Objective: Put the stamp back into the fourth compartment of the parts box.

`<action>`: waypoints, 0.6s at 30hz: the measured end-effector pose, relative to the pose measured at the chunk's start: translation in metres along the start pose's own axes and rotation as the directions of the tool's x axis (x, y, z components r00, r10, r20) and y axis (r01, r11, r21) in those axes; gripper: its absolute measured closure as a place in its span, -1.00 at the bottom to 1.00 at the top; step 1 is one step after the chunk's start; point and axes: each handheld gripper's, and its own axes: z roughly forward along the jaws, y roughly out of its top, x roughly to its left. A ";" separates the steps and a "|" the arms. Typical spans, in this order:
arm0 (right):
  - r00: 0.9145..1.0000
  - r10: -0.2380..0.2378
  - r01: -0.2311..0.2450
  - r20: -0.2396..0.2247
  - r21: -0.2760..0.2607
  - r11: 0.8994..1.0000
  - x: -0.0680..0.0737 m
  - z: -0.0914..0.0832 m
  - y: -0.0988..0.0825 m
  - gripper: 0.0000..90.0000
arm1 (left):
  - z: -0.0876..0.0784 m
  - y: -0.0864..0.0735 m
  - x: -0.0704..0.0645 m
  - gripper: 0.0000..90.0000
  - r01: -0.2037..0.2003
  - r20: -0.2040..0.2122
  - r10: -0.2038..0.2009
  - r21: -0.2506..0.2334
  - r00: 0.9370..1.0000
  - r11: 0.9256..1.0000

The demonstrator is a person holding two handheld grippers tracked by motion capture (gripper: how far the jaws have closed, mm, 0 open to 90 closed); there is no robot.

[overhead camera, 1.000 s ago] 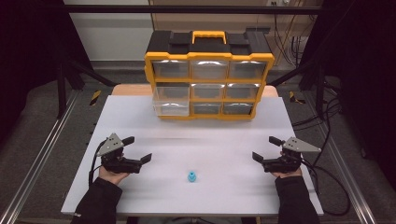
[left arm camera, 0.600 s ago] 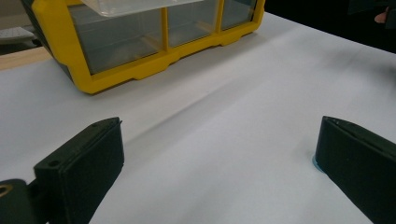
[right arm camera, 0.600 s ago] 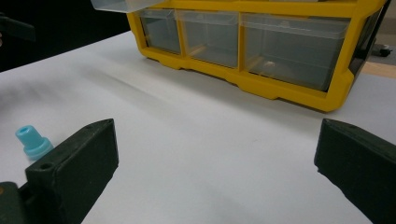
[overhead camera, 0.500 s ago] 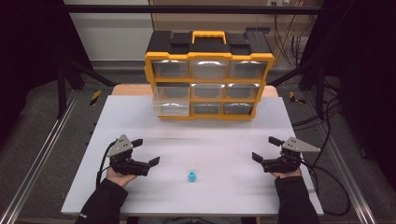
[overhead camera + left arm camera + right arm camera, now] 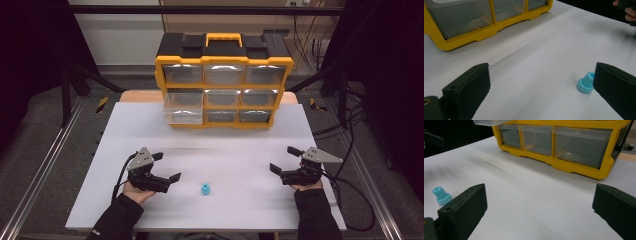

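Your left gripper (image 5: pixel 166 167) sits low over the white table (image 5: pixel 240 145) with its jaws spread wide and nothing between them; the small blue plug (image 5: pixel 205 189) stands upright on the table just to the right of its nearer jaw tip, close but apart from it. In the left gripper view the plug (image 5: pixel 586 82) shows beside the inner face of the right-hand jaw, partly tucked behind that jaw's edge; whether it touches the pad is hard to judge from here, though the high view suggests a small gap. The plug rests on its broad flange with the narrower neck up.

Your right gripper (image 5: pixel 283 160) rests on the right side of the table, well apart from the plug, jaws likewise wide and empty; in the right gripper view the plug (image 5: pixel 441 195) lies just outside and behind the left-hand jaw, not in the gap between the two.

The yellow drawer cabinet (image 5: pixel 224 82) stands at the far edge of the table, well beyond both of your grippers; its middle-left drawer (image 5: pixel 183 106) sticks out further than the rest; the plug lies in front of it, nearer to you, between your two hands but closer to the left.
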 end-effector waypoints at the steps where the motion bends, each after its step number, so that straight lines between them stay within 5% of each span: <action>1: 1.000 0.000 0.000 0.000 0.000 1.000 0.000 0.000 0.000 -1.00 | 0.001 0.000 -0.001 -0.99 -0.002 0.002 0.002 0.002 1.000 1.000; 18: 1.000 -0.004 0.004 0.001 0.012 1.000 0.000 0.002 -0.001 -1.00 | 0.020 0.003 -0.021 -0.99 -0.011 0.048 0.010 0.038 0.999 0.999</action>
